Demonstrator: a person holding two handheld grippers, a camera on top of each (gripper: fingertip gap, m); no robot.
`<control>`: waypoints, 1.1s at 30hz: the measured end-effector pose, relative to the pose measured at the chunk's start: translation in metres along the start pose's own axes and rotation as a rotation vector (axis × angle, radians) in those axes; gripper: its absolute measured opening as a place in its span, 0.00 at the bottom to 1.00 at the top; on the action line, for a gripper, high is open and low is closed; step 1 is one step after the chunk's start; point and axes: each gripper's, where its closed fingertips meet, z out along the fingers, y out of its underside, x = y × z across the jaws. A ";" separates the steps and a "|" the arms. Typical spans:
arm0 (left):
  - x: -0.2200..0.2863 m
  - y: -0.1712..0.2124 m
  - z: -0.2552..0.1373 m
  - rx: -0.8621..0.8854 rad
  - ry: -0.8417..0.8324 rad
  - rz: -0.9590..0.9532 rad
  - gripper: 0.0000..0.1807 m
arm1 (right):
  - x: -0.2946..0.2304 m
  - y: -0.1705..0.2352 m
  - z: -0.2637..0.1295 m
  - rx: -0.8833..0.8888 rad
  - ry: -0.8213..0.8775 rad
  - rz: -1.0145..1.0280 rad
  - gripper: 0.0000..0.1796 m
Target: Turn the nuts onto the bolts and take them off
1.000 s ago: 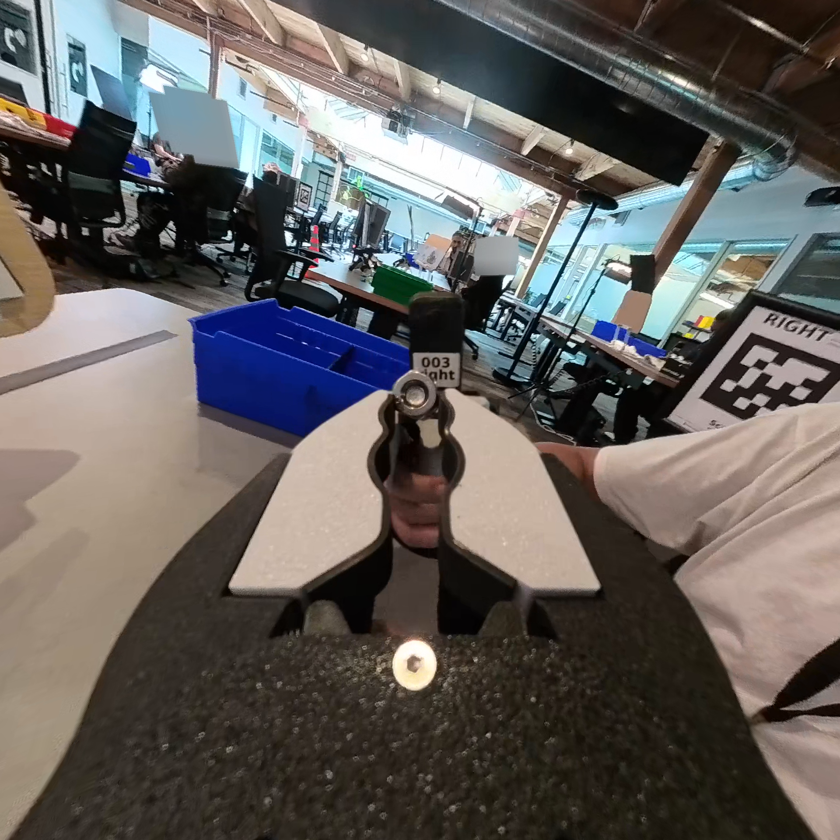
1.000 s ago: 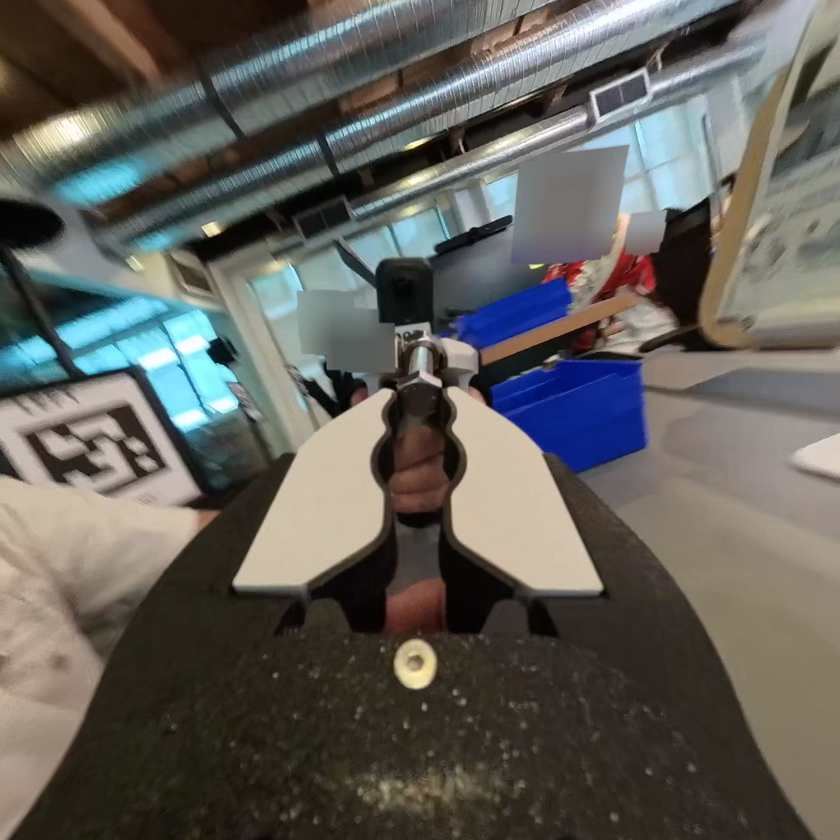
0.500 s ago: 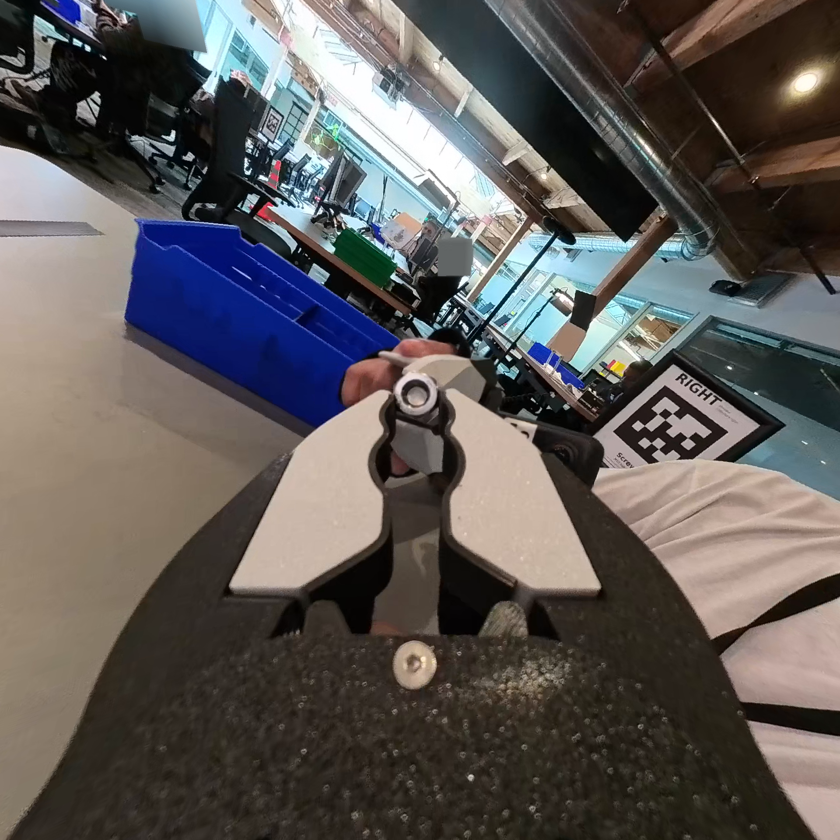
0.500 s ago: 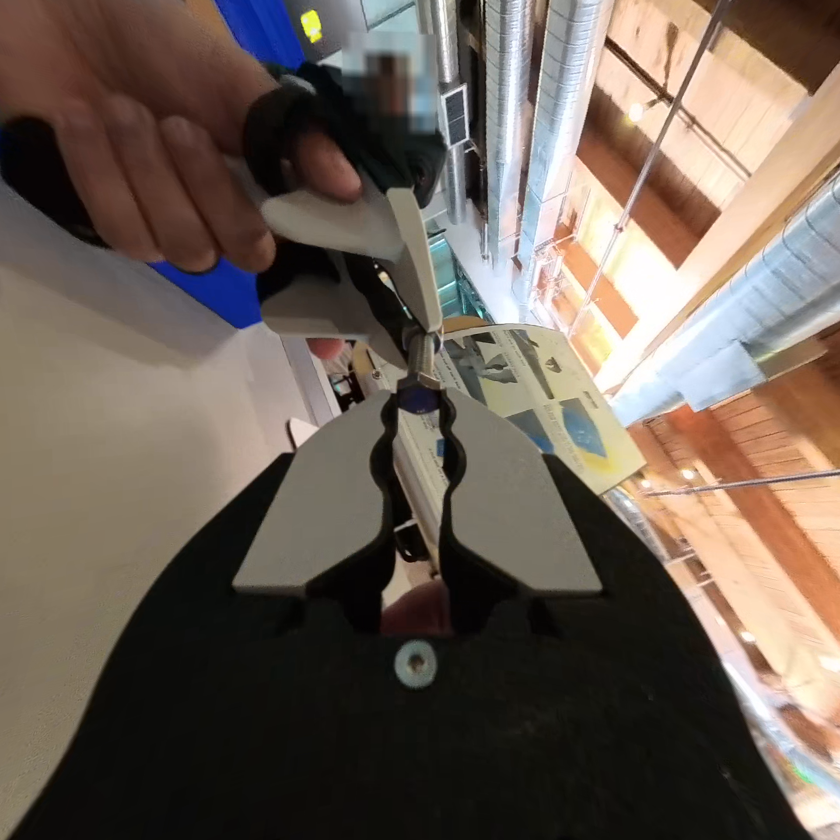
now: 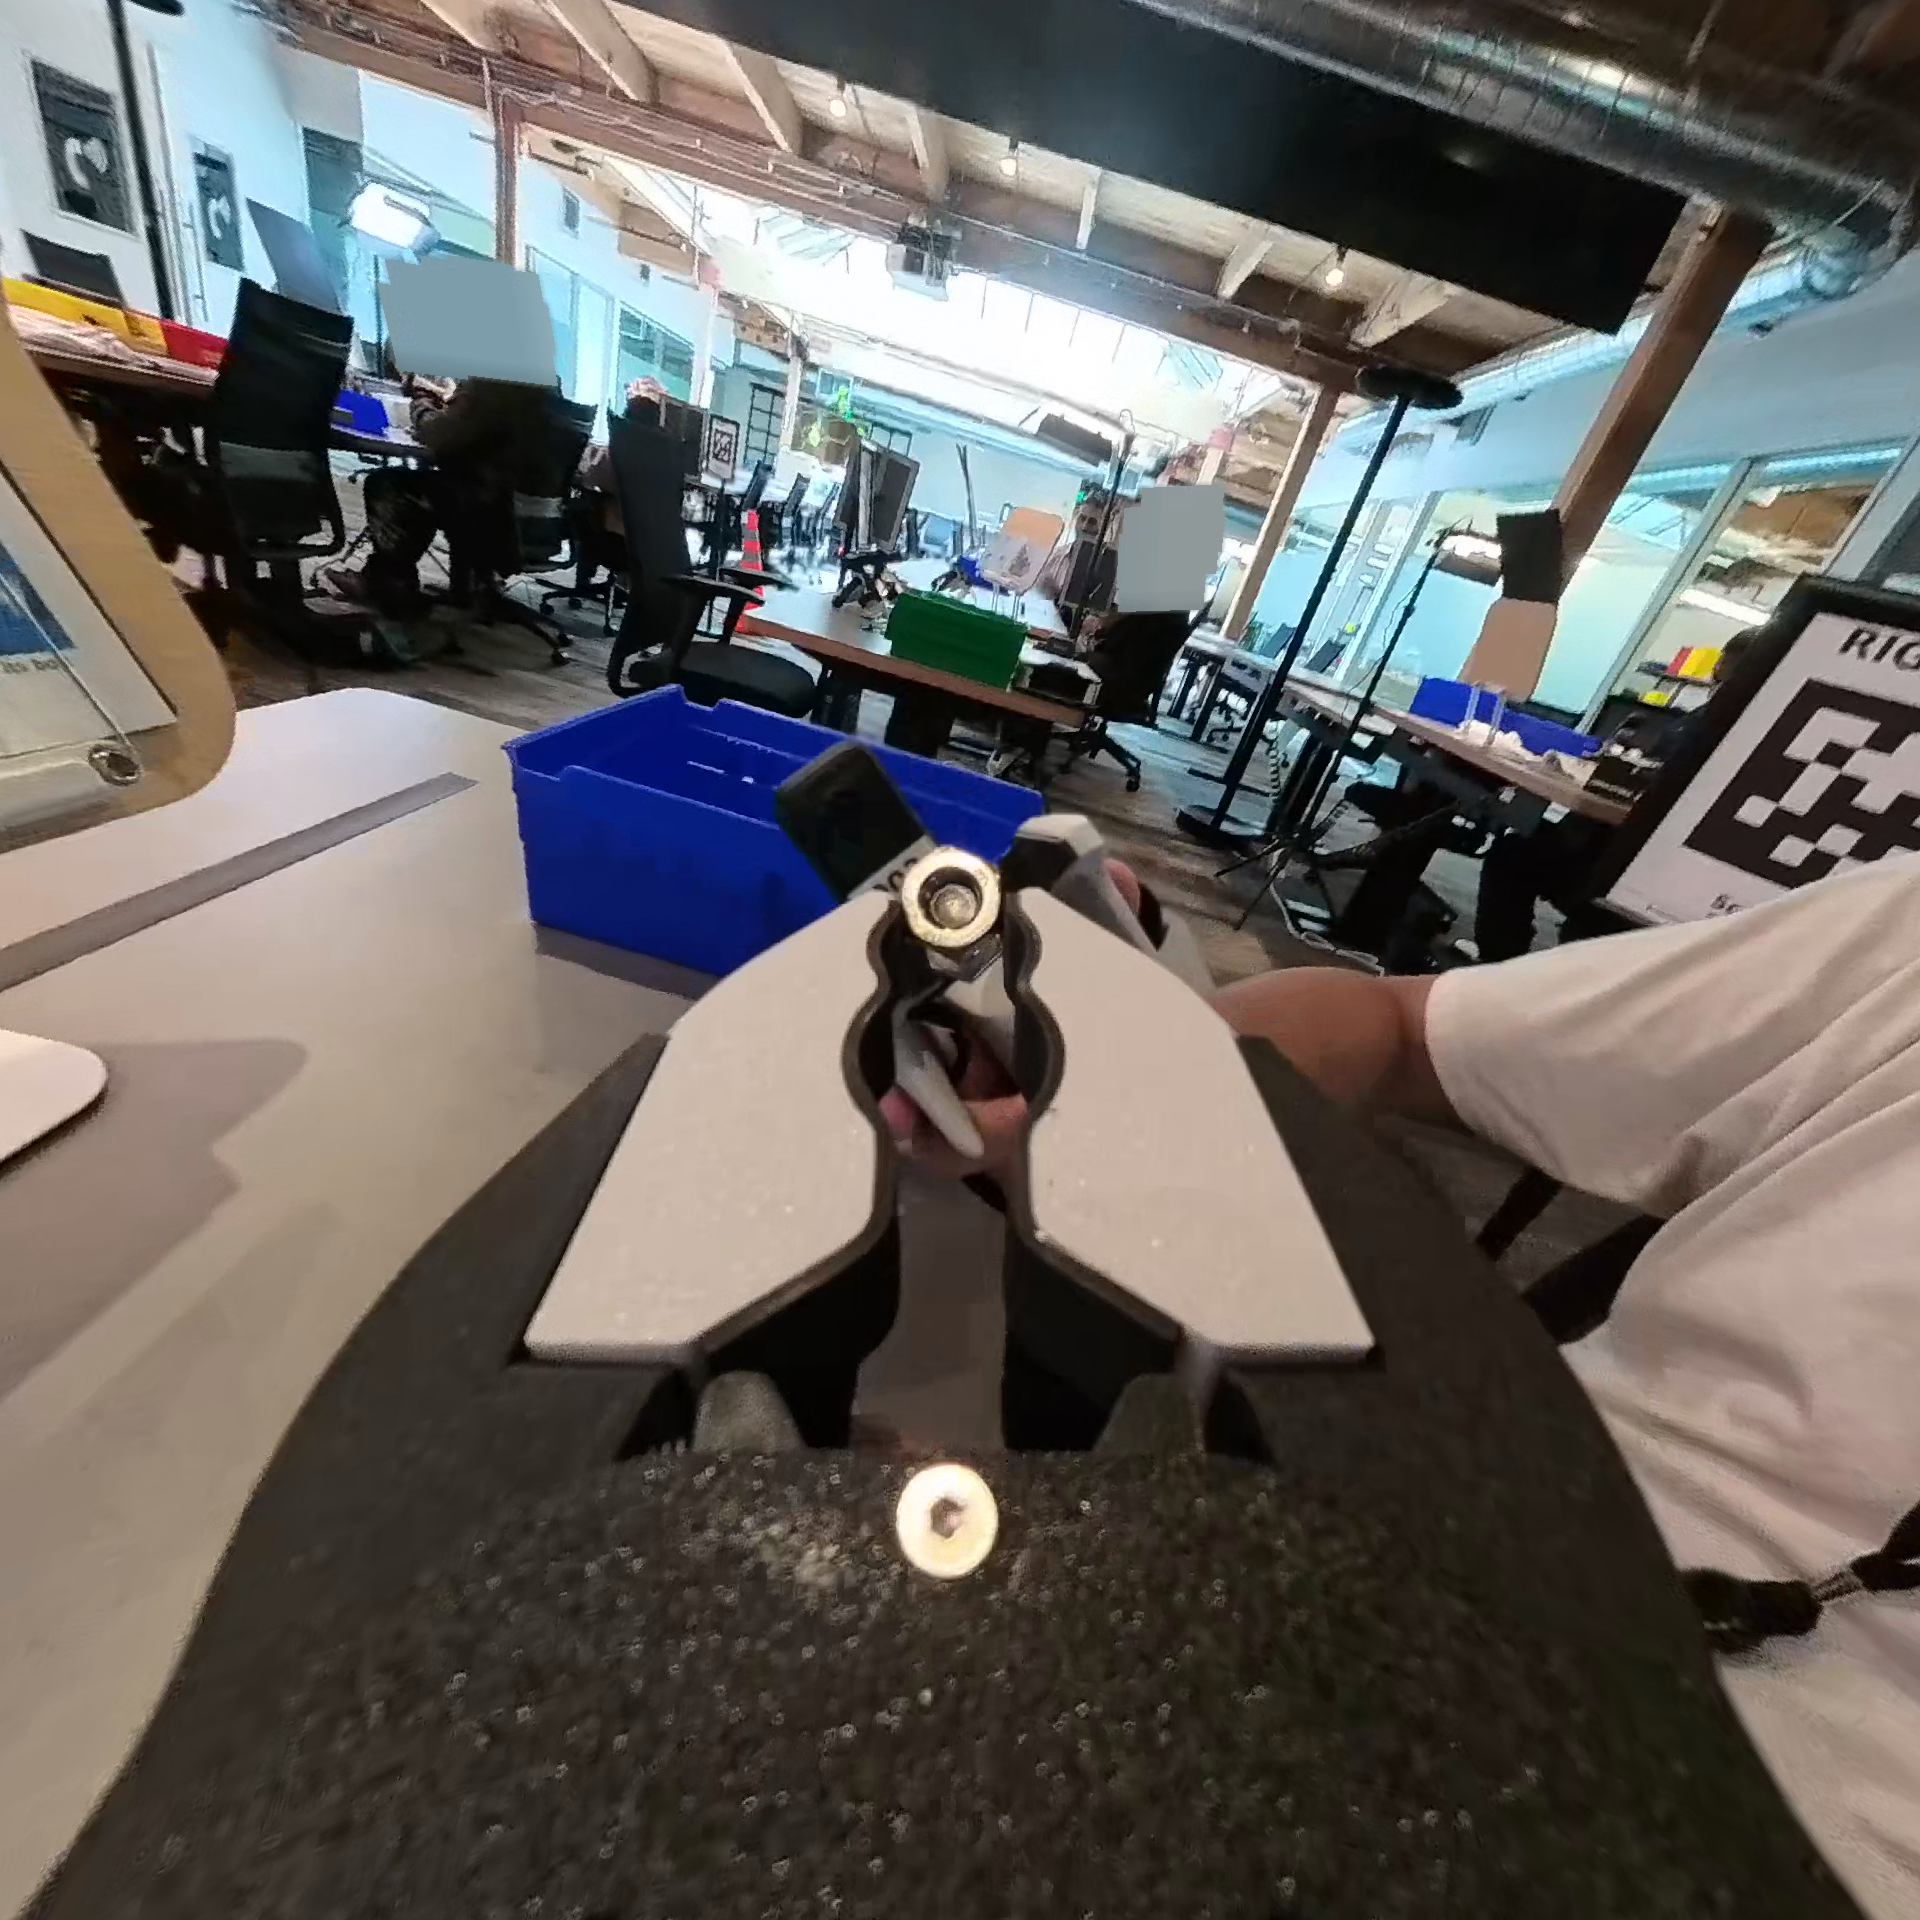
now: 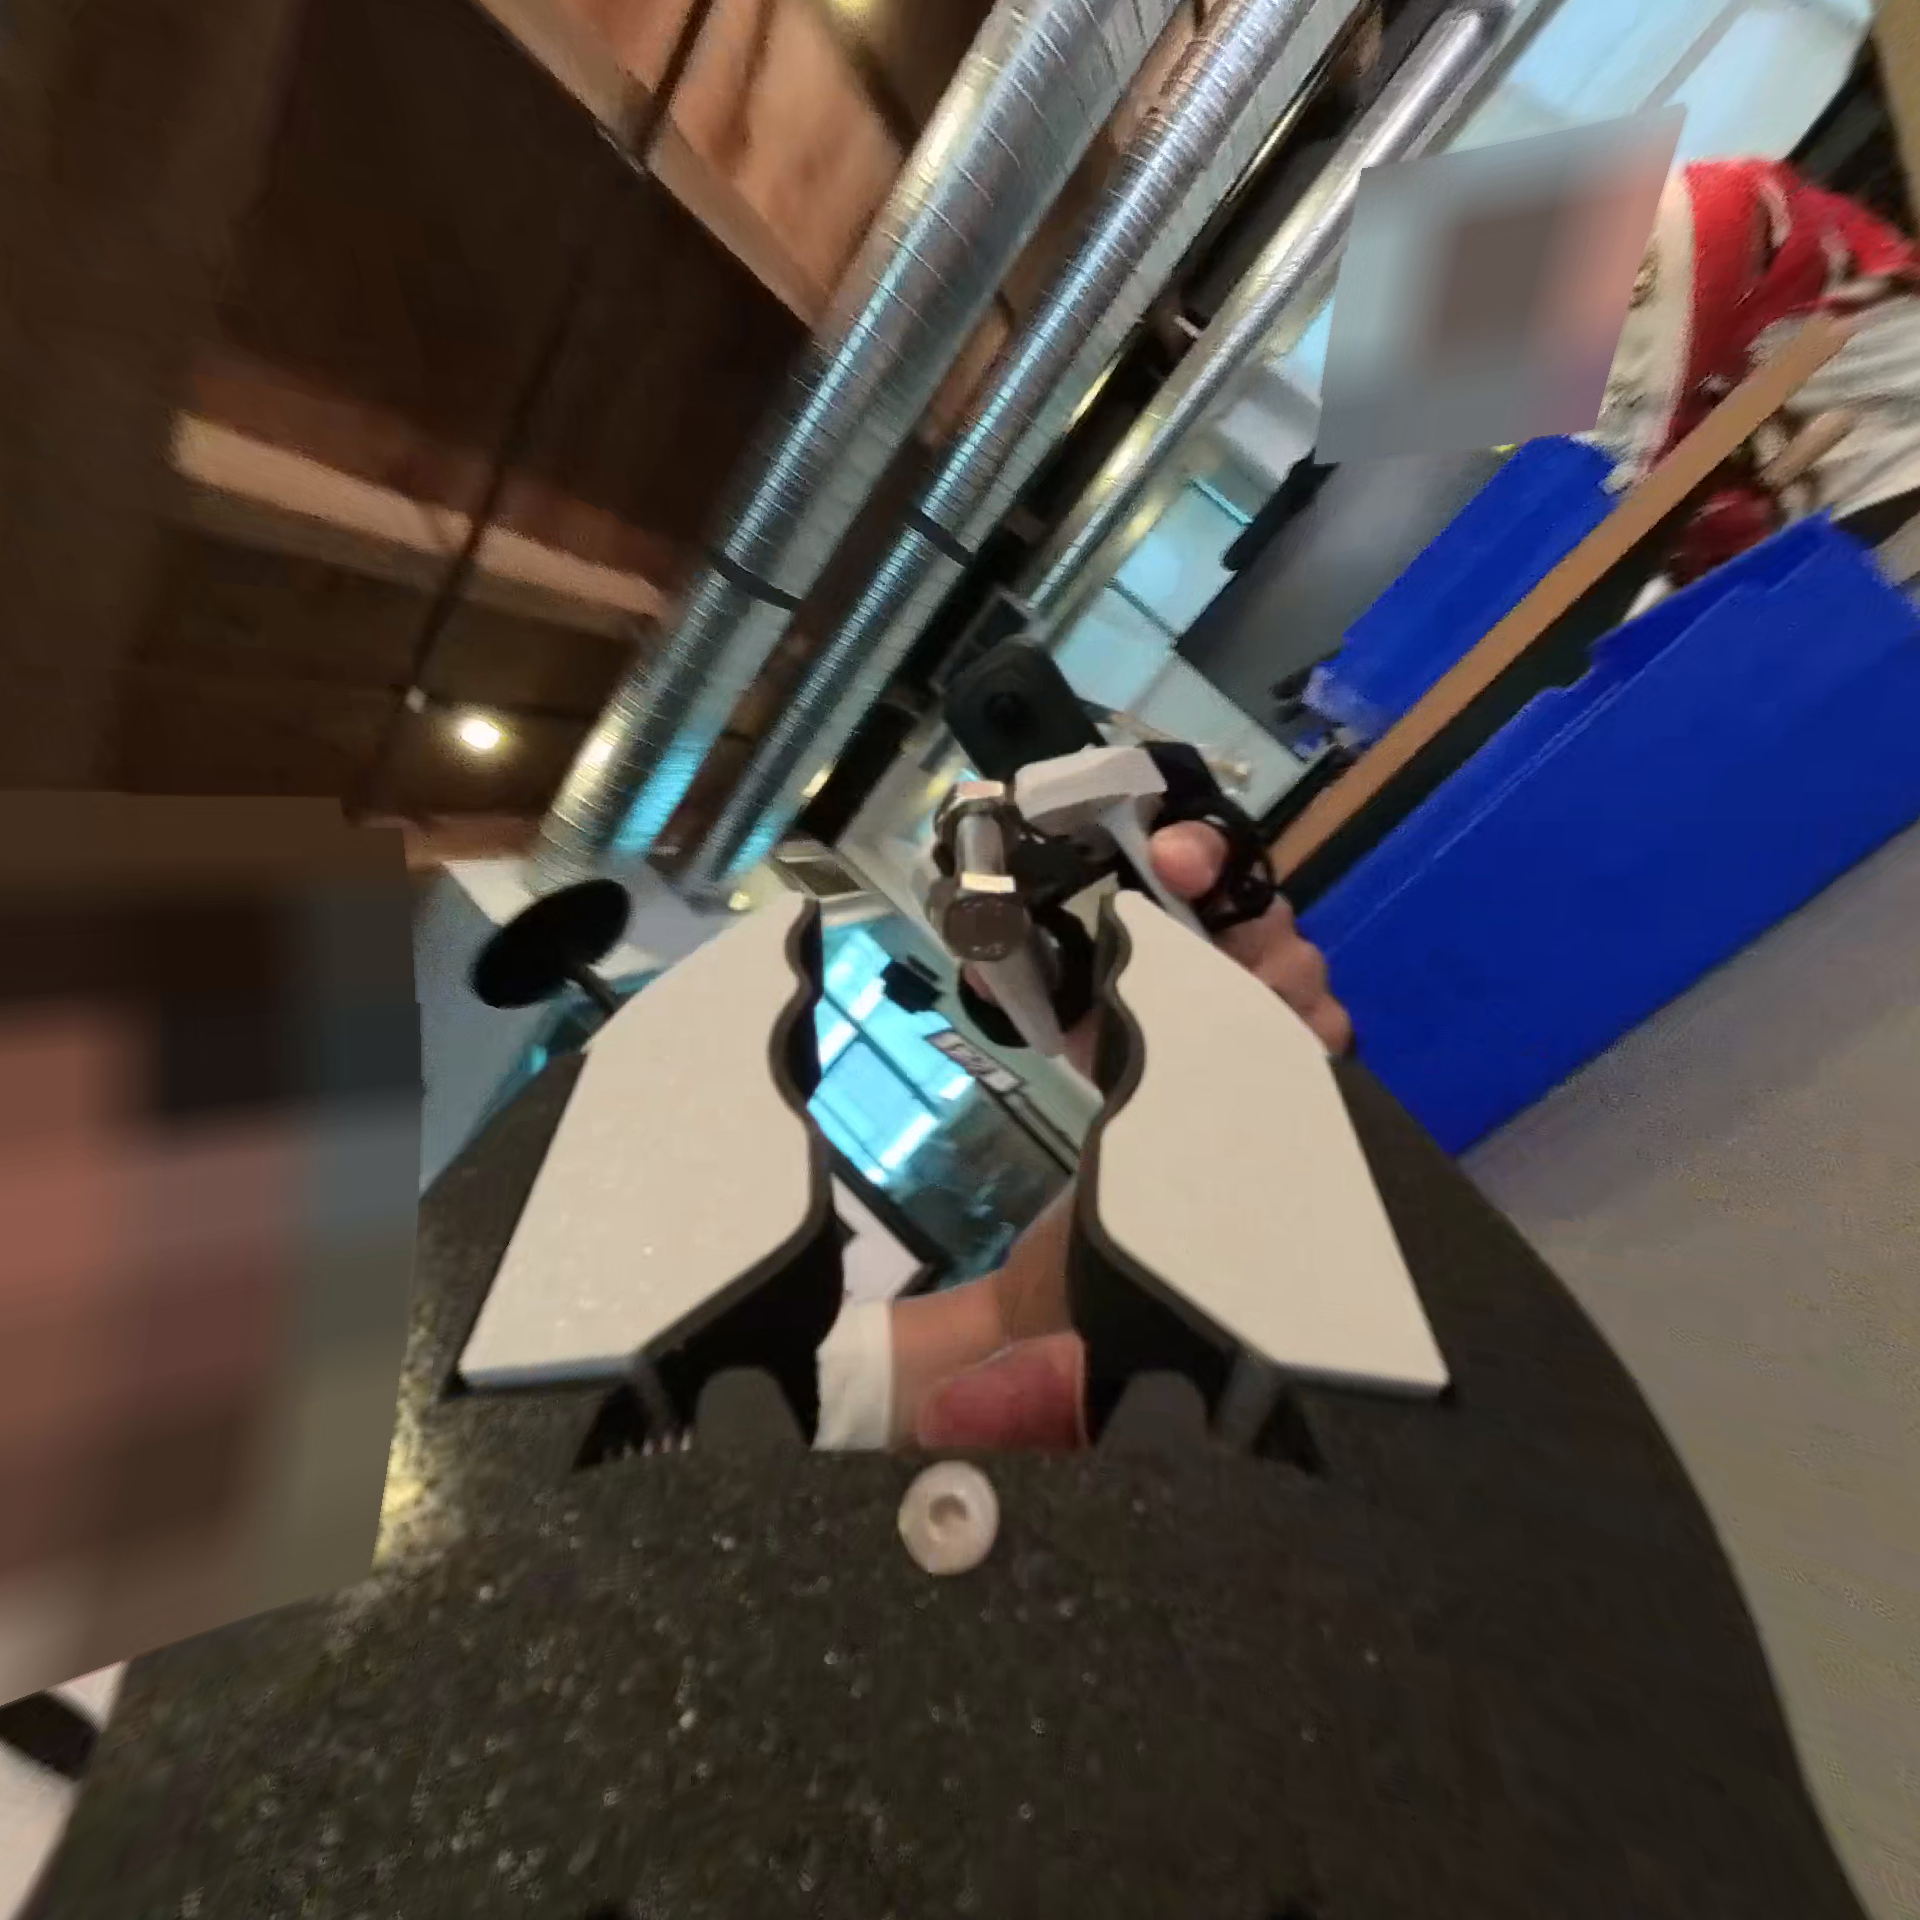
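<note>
Beyond the grey worktop (image 5: 312, 997) and blue bin (image 5: 665, 831), the left hand-held gripper (image 5: 951, 925) clamps the bolt (image 5: 951, 906) carrying a nut (image 6: 975, 798), while the right hand-held gripper (image 6: 961, 956) gapes wide just short of it.

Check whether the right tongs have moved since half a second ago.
Yes: the right tongs opened, backed off the bolt, and rolled; the blue bin now sits right, not upper left.

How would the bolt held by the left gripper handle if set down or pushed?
Probably stiff and heavy for its size: the bolt looks like solid bright metal. Its round shank might roll, though the hex head and nut would likely check that.
</note>
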 end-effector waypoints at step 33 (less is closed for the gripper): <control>-0.035 0.010 -0.012 -0.085 -0.261 -0.031 0.10 | 0.020 -0.006 -0.015 -0.444 0.790 -1.943 0.10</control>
